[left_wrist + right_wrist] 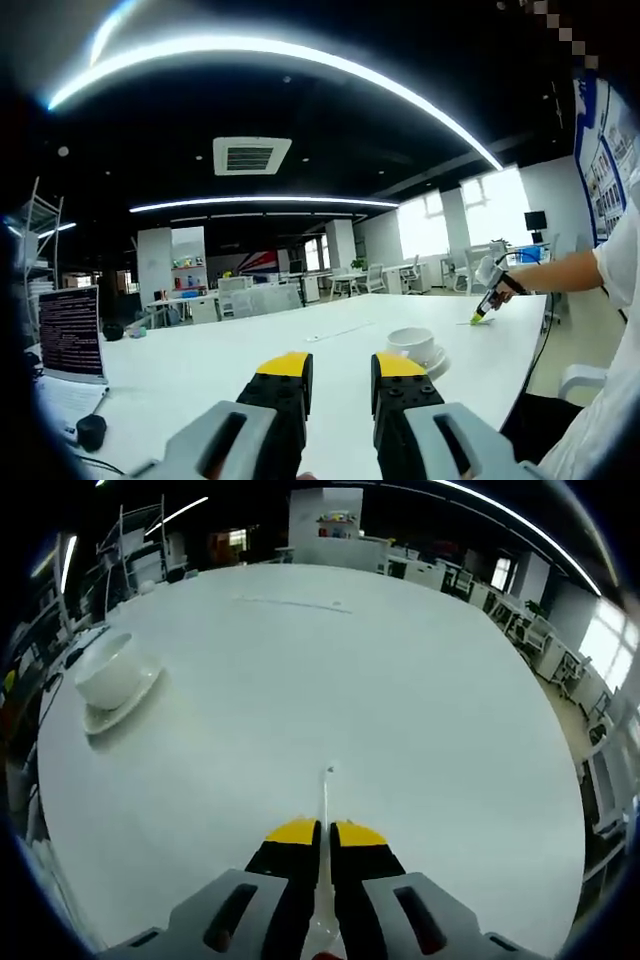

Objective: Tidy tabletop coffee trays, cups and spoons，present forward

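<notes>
Gripping spoon: right gripper [322, 830] pinches a white spoon [325, 810], tip low over the white table [420, 710].
Left gripper [340, 365]: jaws parted, holding nothing.
Cup [108, 670]: on its saucer [122, 706], far left of the spoon.

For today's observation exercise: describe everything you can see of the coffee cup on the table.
The coffee cup is plain white, glossy like ceramic, round and wide-mouthed. It stands upright on a matching white saucer, which rests on the white table. Its handle can't be made out. Neither gripper touches it; it sits well apart from the spoon.
</notes>
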{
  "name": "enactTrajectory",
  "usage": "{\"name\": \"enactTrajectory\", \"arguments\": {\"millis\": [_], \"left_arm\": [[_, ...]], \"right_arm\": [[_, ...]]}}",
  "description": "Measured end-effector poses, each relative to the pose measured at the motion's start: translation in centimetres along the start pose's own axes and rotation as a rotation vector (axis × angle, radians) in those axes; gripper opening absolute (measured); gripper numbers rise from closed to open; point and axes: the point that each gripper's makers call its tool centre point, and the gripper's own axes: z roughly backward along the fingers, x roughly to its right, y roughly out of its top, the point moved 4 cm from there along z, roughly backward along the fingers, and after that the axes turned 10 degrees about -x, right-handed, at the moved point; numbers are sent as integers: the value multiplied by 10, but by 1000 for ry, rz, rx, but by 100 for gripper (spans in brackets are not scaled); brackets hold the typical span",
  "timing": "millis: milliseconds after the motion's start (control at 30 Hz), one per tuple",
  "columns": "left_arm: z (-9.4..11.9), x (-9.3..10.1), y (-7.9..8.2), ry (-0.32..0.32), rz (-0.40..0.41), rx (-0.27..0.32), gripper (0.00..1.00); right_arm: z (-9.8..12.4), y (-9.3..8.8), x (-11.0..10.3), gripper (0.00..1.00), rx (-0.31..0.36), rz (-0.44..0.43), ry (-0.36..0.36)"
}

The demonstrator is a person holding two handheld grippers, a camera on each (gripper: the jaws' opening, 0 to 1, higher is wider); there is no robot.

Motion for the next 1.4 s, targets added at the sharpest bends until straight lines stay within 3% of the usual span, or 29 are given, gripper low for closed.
{"name": "enactTrajectory", "arguments": {"millis": [400,900,1400], "left_arm": [[-2,1,3,-4,1,-6,25],[1,4,12,-31,-17,-8,25],[1,12,17,-57,-37,-12,26]], "right_arm": [[2,5,3,5,25,-29,-17],[50,33,1,5,152,-27,-33],[104,83,-44,5,316,61,-9]]}}
